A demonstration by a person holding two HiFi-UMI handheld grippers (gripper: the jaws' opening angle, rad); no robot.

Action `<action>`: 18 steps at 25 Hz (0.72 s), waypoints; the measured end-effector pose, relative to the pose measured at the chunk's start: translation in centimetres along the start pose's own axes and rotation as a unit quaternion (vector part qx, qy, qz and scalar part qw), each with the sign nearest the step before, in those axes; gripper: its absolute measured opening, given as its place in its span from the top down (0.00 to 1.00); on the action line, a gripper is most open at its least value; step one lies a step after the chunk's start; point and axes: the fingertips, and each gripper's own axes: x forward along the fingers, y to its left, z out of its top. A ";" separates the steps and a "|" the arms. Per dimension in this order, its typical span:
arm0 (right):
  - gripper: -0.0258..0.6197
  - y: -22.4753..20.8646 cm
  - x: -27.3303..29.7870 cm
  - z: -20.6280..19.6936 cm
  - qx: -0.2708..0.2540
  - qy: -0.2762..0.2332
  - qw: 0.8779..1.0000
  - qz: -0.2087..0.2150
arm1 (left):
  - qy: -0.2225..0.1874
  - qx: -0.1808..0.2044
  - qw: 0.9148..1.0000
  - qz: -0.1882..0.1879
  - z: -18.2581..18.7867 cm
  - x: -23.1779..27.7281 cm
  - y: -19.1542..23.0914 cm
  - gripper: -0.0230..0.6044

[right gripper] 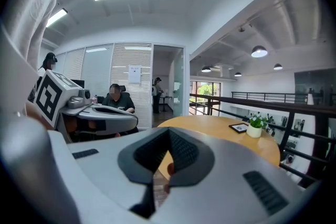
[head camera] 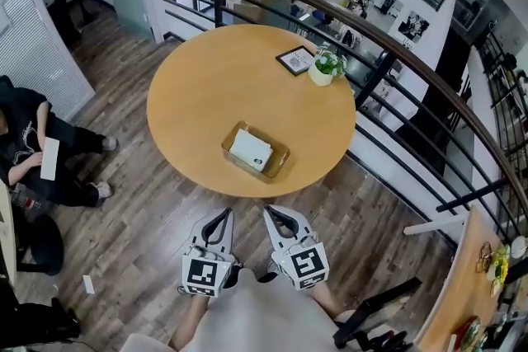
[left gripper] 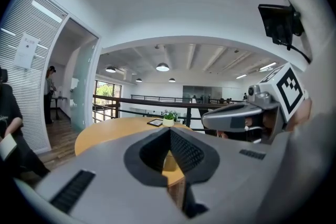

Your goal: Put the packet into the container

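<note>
A white packet (head camera: 251, 149) lies flat inside a shallow wooden container (head camera: 280, 166) near the front edge of a round wooden table (head camera: 206, 86). Both grippers hang side by side in front of the table, close to my body and over the floor. The left gripper (head camera: 224, 215) is shut and holds nothing. The right gripper (head camera: 270, 213) is shut and empty too. In the left gripper view its jaws (left gripper: 169, 131) meet, with the table (left gripper: 105, 131) beyond them. In the right gripper view the jaws (right gripper: 169, 131) also meet, and the table (right gripper: 220, 131) lies ahead to the right.
A small potted plant (head camera: 326, 66) and a dark picture frame (head camera: 295, 59) stand at the table's far right. A curved railing (head camera: 396, 53) runs behind and to the right of the table. A seated person (head camera: 33, 144) is at the left, on the wooden floor (head camera: 132, 210).
</note>
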 end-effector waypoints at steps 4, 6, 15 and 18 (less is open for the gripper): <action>0.95 -0.8 -1.5 0.8 0.001 -0.019 1.000 0.008 | 0.002 0.006 1.000 0.004 0.4 0.1 -2.1 0.96; 0.95 -1.3 -2.5 0.7 0.004 -0.024 1.000 0.014 | 0.002 0.006 1.000 0.007 0.5 0.3 -3.4 0.96; 0.95 -2.5 -5.0 -1.2 0.007 -0.025 0.999 0.041 | 0.010 -0.001 1.000 0.016 0.1 0.6 -8.8 0.96; 0.95 -2.2 -5.3 -1.2 0.006 -0.028 0.999 0.044 | 0.007 0.006 1.000 0.013 0.3 0.7 -9.1 0.96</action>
